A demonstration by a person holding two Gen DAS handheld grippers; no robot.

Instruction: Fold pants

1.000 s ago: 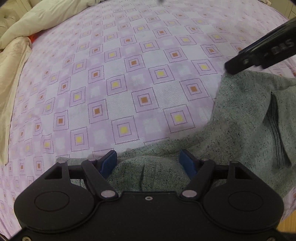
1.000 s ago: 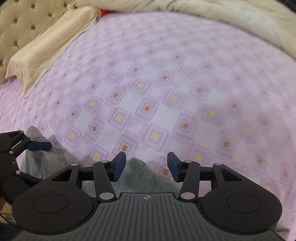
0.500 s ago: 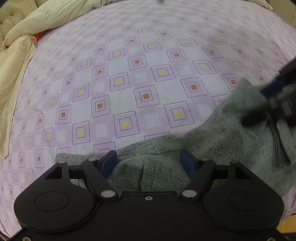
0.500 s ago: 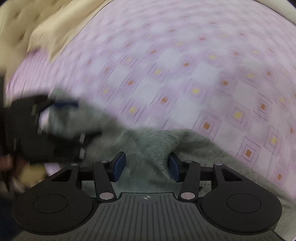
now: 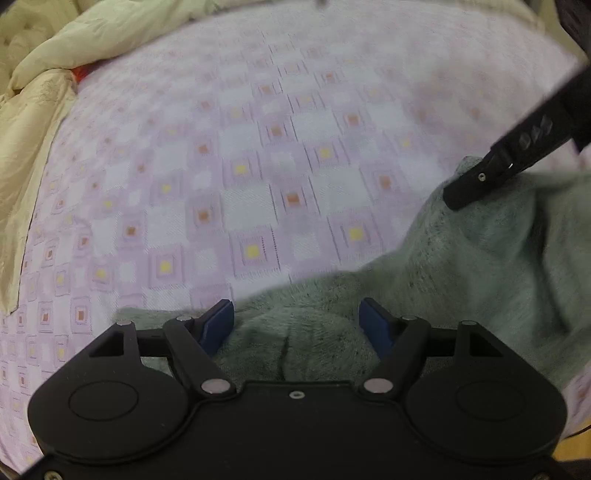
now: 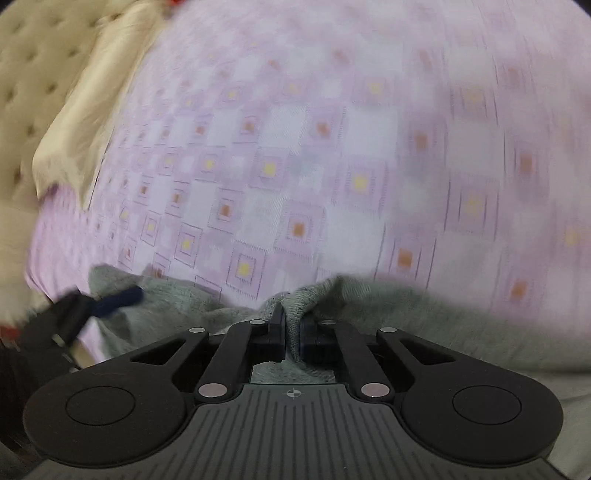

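Grey-green speckled pants (image 5: 480, 266) lie bunched on the purple patterned bed sheet (image 5: 258, 166). My left gripper (image 5: 297, 325) is open, its blue pads on either side of a raised hump of the fabric. My right gripper (image 6: 291, 325) is shut on a pinched fold of the pants (image 6: 424, 321) near their edge. In the left wrist view the right gripper (image 5: 491, 177) shows at the right, on the cloth. In the right wrist view the left gripper (image 6: 110, 299) shows at the far left, blurred.
A cream duvet (image 5: 92, 33) and pillow (image 5: 26, 155) lie along the far and left sides of the bed. A tufted beige headboard (image 6: 33, 85) stands at the left in the right wrist view. Wooden floor (image 5: 576, 448) shows at the bed's near right edge.
My right gripper went from open above the sheet to shut on a fold of the pants. The left gripper stayed open over the fabric hump. Both views are motion-blurred.
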